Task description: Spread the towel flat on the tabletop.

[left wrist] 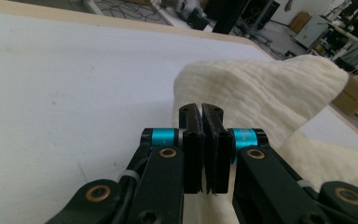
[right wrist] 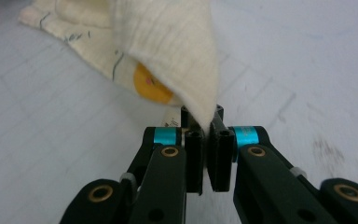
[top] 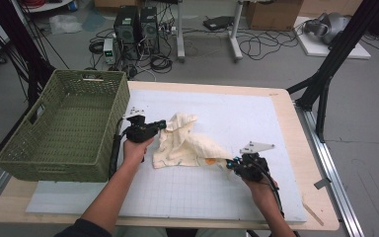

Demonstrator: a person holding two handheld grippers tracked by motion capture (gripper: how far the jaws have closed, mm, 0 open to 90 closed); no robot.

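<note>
A cream cloth [top: 187, 143] with an orange patch [top: 210, 161] lies crumpled on the white grid mat [top: 177, 192] in the middle of the table. My left gripper [top: 164, 125] is at the cloth's left edge. In the left gripper view its jaws [left wrist: 201, 112] are pressed together at the edge of the cloth [left wrist: 261, 88], which rises in a fold just beyond them. My right gripper [top: 229, 163] is at the cloth's near right corner. It [right wrist: 208, 122] is shut on that corner, and the cloth [right wrist: 168, 42] hangs up and away from the jaws, with the orange patch [right wrist: 151, 86] underneath.
A green wicker basket [top: 59, 165] stands on the table's left side, close to my left forearm. Bare mat stretches in front of and to the right of the cloth. Beyond the table are computer towers, cables and black frame legs on the floor.
</note>
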